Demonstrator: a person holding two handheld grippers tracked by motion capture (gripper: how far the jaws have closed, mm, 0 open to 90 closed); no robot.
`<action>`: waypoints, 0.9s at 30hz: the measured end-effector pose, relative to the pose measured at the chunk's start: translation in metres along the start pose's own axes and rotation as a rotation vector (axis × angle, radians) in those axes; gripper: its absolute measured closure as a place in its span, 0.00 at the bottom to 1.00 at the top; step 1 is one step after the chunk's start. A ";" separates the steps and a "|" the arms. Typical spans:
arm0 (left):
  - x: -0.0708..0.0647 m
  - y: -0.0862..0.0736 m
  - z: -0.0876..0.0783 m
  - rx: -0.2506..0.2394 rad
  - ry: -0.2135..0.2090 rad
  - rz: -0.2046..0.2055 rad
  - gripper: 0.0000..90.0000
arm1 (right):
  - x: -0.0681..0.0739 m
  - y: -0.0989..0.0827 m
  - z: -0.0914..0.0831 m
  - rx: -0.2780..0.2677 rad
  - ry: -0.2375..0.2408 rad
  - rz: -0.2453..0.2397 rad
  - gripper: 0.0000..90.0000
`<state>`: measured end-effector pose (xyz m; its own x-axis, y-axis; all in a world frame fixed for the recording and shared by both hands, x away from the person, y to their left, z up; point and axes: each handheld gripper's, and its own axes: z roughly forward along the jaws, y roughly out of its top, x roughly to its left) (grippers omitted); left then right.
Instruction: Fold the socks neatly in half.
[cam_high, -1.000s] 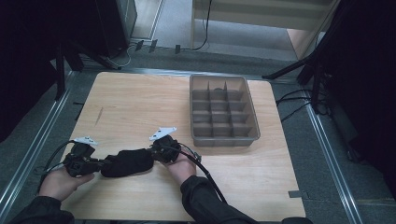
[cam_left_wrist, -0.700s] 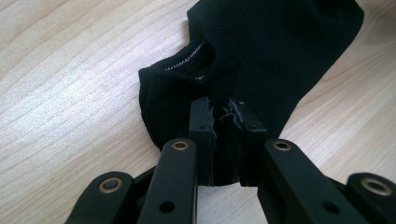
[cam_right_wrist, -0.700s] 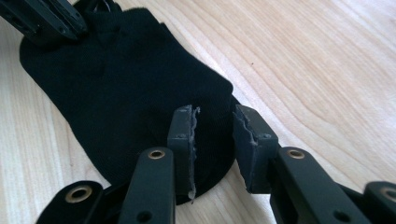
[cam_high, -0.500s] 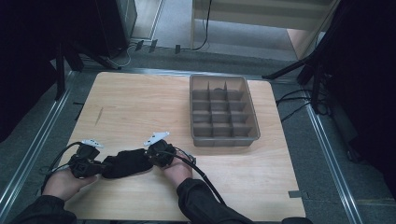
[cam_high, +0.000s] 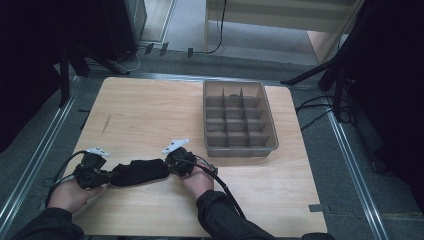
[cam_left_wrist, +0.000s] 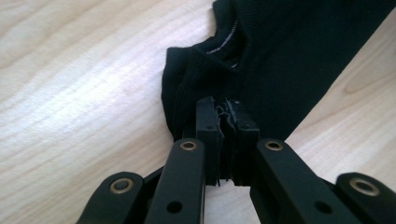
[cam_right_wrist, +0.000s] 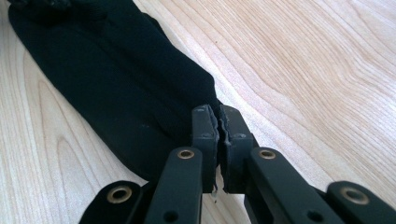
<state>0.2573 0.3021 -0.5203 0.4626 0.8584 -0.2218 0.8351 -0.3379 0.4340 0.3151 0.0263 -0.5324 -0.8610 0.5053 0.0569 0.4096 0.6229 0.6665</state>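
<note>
Nearby, a divided tray (cam_high: 274, 131) sits beyond the sock (cam_high: 138, 171), apart.

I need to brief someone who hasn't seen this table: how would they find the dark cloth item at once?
On the wooden table, look at the near edge, left of the grey divided tray. There a black sock lies flat, pinched at each end by the left gripper and the right gripper. It is the only soft thing there.

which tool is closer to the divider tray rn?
Right. The right tool sits just off the grey divider tray's near-left corner, clamped on one end of the black sock. The left tool grips the sock's other end, farther left near the table edge.
</note>
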 end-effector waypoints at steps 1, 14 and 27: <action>0.001 0.001 0.000 -0.001 0.001 -0.004 0.94 | 0.000 0.000 0.000 -0.003 -0.005 0.001 0.96; 0.006 0.001 -0.006 -0.082 -0.049 0.009 0.78 | 0.012 0.006 -0.004 -0.042 0.038 -0.020 0.79; 0.014 -0.008 -0.024 -0.162 0.022 -0.071 0.55 | 0.014 0.010 -0.020 -0.077 0.047 -0.042 0.76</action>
<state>0.2497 0.3258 -0.5059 0.3963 0.8866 -0.2386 0.8055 -0.2111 0.5536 0.3010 0.0274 -0.5104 -0.8908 0.4502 0.0612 0.3500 0.5941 0.7243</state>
